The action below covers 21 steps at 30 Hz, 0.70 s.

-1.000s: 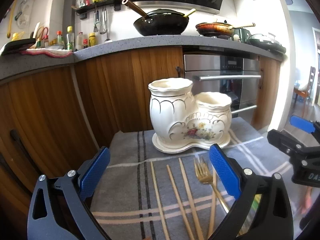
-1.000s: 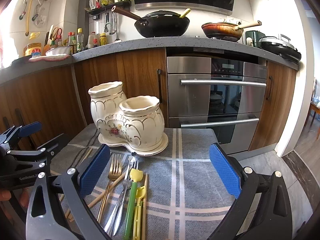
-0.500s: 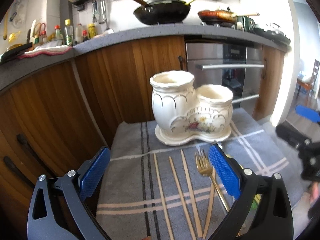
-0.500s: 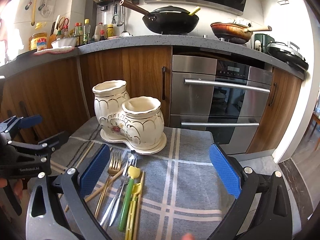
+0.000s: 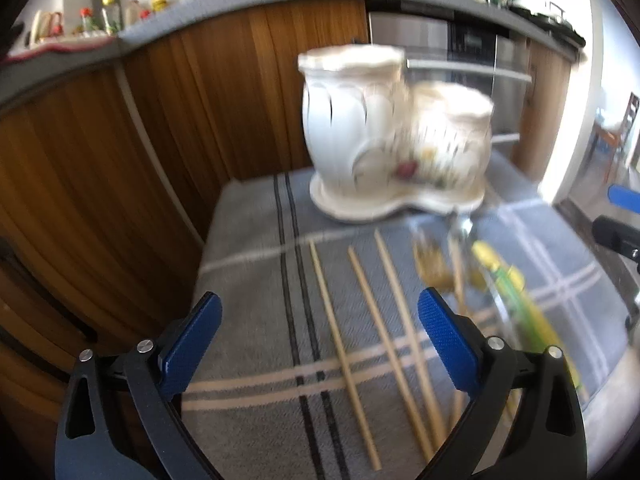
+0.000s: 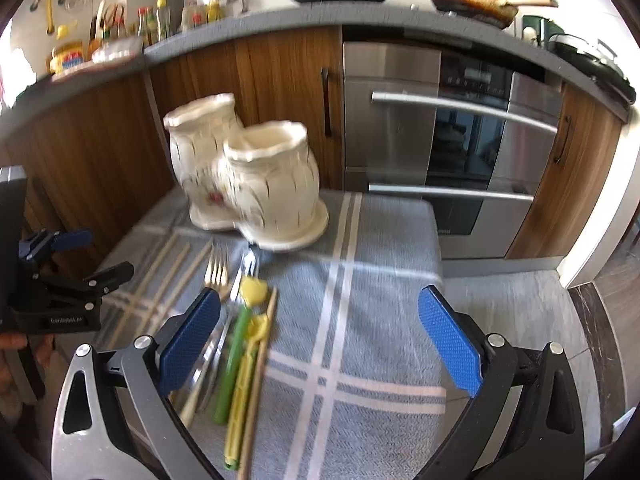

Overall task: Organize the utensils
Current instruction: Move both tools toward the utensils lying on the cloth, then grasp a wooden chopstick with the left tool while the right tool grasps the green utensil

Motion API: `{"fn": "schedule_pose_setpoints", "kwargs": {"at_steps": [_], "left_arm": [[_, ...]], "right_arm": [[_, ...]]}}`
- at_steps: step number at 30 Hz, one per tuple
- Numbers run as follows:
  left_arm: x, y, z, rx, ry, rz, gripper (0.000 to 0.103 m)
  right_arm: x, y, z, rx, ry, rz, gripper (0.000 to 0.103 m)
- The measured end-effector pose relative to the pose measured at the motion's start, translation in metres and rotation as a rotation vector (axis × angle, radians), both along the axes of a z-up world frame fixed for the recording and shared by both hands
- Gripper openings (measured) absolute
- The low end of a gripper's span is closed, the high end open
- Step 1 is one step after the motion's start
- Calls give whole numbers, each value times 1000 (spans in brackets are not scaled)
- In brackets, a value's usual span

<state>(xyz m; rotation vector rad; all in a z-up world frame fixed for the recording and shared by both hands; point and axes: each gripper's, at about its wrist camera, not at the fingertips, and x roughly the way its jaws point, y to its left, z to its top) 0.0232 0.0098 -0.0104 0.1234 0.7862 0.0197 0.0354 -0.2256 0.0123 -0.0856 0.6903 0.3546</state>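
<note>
A cream double-pot ceramic holder (image 5: 394,136) (image 6: 244,176) stands at the back of a grey checked cloth (image 5: 260,264) (image 6: 372,292). Several wooden chopsticks (image 5: 366,300) (image 6: 172,276) lie in front of it, beside a gold fork (image 5: 430,266) (image 6: 216,272), a silver utensil (image 6: 240,280) and green and yellow utensils (image 5: 508,284) (image 6: 240,336). My left gripper (image 5: 320,336) is open above the chopsticks. My right gripper (image 6: 320,336) is open over the cloth, its left finger above the utensils. Both views are blurred.
Wooden cabinets (image 6: 276,64) and a steel oven (image 6: 452,140) stand behind the table. The counter (image 6: 360,12) carries pans and bottles. The other gripper (image 6: 60,300) shows at the left of the right wrist view, with a hand under it.
Both grippers have tilted downward and moved in toward the cloth; the utensils now sit higher and larger in each view. The jaws stay open and nothing was picked up.
</note>
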Motion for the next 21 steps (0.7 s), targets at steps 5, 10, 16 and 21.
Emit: {"fn": "schedule_pose_setpoints", "kwargs": {"at_steps": [5, 10, 16, 21], "left_arm": [[8, 12, -19, -9, 75, -1, 93], [12, 15, -29, -39, 140, -24, 75], [11, 12, -33, -50, 169, -66, 55], [11, 9, -36, -57, 174, -99, 25]], "right_arm": [[9, 3, -11, 8, 64, 43, 98], [17, 13, -22, -5, 116, 79, 92], [17, 31, -34, -2, 175, 141, 66], [21, 52, -43, -10, 206, 180, 40]]}}
